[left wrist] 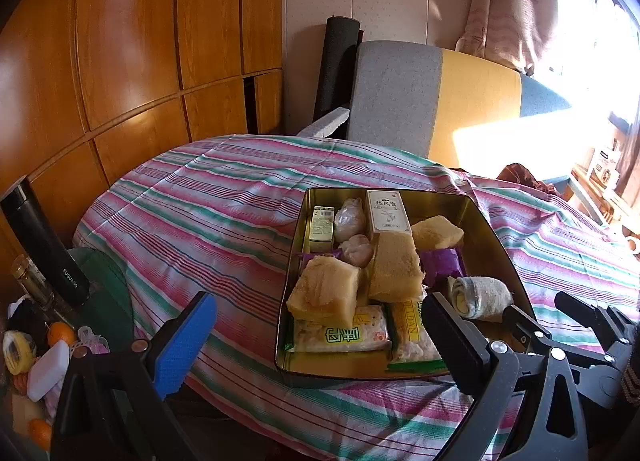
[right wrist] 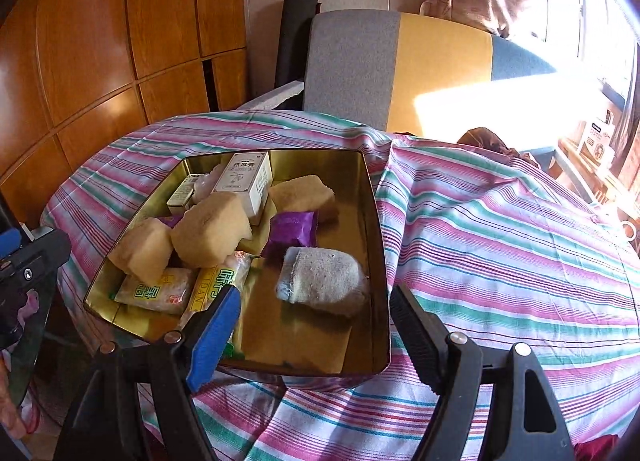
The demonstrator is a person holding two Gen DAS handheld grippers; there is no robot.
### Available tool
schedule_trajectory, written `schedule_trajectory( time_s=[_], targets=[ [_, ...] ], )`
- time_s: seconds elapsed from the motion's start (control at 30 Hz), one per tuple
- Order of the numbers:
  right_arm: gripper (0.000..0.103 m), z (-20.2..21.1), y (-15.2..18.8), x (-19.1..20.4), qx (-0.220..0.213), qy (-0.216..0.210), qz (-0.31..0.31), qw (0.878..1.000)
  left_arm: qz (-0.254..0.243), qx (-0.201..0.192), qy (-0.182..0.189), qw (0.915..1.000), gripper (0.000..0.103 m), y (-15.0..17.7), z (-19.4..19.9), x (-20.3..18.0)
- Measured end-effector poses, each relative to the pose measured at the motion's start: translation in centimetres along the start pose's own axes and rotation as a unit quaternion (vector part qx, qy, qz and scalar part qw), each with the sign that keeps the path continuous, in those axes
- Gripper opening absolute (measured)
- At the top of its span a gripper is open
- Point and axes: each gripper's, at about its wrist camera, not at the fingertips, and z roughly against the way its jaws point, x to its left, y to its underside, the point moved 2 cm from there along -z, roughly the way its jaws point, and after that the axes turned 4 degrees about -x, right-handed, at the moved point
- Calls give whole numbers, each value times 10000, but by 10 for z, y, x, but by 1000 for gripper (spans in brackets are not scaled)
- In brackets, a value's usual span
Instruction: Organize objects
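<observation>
Rolled sock [right wrist: 322, 281] seen lying in gold tin [right wrist: 382, 261], just ahead of right tool [right wrist: 316, 325]; both tools held apart, empty. Left tool [left wrist: 320, 341] held before tin's near snack packets [left wrist: 340, 335]. Placing step judged done; next item to be fetched from clutter left of left tool.

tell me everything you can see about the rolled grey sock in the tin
The rolled grey fabric sock is a soft, fuzzy knit bundle, folded over on itself into a stubby cylinder, with a pale bluish cuff edge at one end and a yellowish patch showing in the left wrist view. It lies on its side on the bare floor of the gold metal tin, near the tin's right wall, just in front of the purple foil packet. No fingers touch it.
</observation>
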Motion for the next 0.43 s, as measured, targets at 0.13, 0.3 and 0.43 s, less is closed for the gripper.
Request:
schedule_trajectory(
  time_s=[0.13,0.3,0.43],
  targets=[
    [78,1,1,2,9,-10,-11,10000,39,-25,-33,10000,103,2,1,-1],
    [78,0,2,4,29,-2,10,10000,132,-22,-18,9999,103,5,0,1],
    [78,2,1,4,-31,4,11,10000,85,-36,-34,10000,103,6,0,-1]
  ],
)
